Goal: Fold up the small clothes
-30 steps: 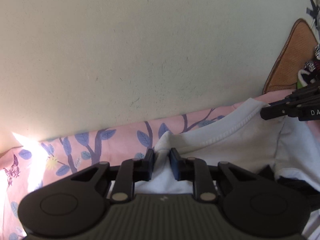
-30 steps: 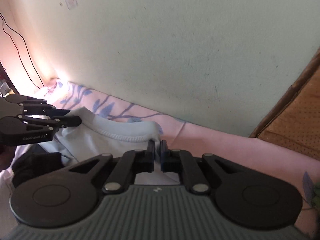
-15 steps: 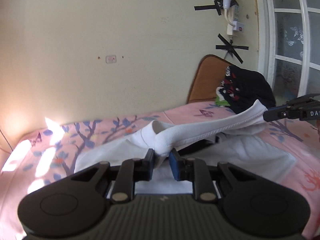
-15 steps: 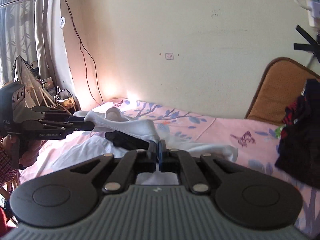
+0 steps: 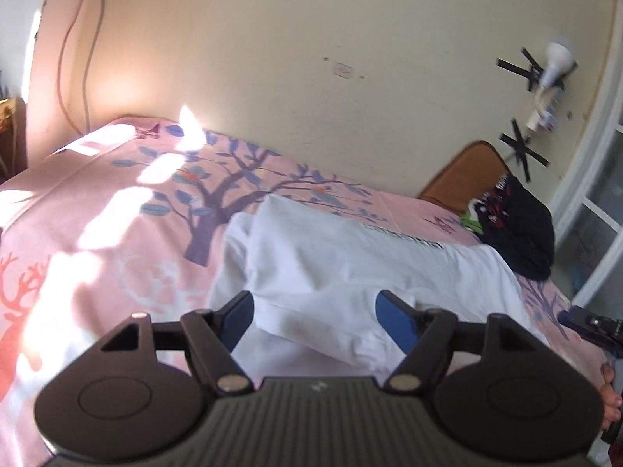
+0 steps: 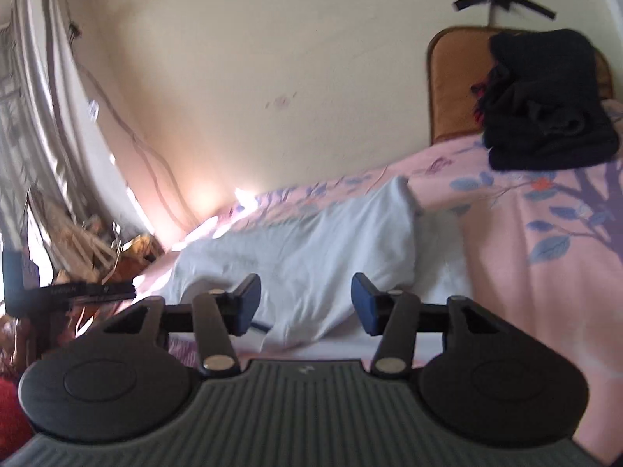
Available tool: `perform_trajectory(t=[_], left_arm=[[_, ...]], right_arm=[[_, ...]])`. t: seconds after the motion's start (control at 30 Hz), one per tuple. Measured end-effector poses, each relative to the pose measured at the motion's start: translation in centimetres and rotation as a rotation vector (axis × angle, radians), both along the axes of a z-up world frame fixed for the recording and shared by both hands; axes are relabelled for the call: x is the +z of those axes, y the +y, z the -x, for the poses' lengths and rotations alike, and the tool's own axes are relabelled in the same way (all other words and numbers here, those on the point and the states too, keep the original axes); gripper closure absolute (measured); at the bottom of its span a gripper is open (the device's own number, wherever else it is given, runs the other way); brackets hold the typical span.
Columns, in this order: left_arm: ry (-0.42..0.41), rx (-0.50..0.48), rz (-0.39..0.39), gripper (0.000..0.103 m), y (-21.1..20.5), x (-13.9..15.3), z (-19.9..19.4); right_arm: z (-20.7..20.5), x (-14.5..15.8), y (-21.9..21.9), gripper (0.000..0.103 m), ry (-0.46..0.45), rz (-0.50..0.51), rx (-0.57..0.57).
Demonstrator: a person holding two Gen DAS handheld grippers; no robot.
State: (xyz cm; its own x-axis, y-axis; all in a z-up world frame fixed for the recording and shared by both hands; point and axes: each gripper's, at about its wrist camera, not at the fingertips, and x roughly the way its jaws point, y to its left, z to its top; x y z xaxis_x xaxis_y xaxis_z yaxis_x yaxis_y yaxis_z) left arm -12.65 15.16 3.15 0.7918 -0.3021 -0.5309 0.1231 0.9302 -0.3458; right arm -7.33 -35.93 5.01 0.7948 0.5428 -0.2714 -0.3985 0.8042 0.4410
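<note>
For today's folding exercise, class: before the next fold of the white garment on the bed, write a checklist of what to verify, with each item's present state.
1. Left gripper open, holding nothing: ok.
2. Right gripper open, holding nothing: ok.
3. White garment lying on the pink bedsheet: ok.
4. Garment smooth: not ok, wrinkles and a raised fold show.
5. Dark clothes pile apart from the garment: ok.
6. Edges aligned underneath: cannot tell.

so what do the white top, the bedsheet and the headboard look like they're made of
White top: soft matte knit, probably cotton jersey; it creases loosely and a ribbed edge shows.
Bedsheet: thin woven fabric, matte, pink with a printed tree-and-leaf pattern; it lies flat.
Headboard: brown, with a darker rim and a dull finish; perhaps wood or padded board, too blurred to tell.
</note>
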Motion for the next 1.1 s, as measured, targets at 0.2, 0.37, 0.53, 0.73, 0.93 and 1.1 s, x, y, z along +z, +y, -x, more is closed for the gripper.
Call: perform_trajectory(t=[0.2, 0.37, 0.53, 0.73, 0.93, 1.1], left_arm=[[0.097, 0.012, 0.112, 0.032, 0.9, -1.7, -5.4], [0.196, 0.017, 0.201, 0.09, 0.9, -4.5, -7.5], [0.163, -0.012, 0.146, 0.094, 1.2, -3.3, -5.5], [0.165, -0.009, -0.022, 0.089, -0.4, -4.1, -5.1], [0.048, 0.041, -0.082, 0.068, 0.5, -0.9, -2.7], [-0.07, 0.039, 0.003, 0.068, 0.3, 2.5, -4.8]], right_arm=[[-3.0, -1.0, -1.0, 0.04, 0.072, -0.052, -0.185], [-5.3, -3.6, 0.0, 0.063, 0.173, -0.112, -0.184], [-4.0, -2.7, 0.3, 0.095, 0.164, -0.077, -0.194], [-2.7, -4.6, 0.5, 0.096, 0.22, -0.005, -0.223], [-1.2, -2.1, 0.6, 0.064, 0.102, 0.096, -0.244], [-3.0, 1.2, 1.6, 0.064, -0.009, 0.107, -0.254]])
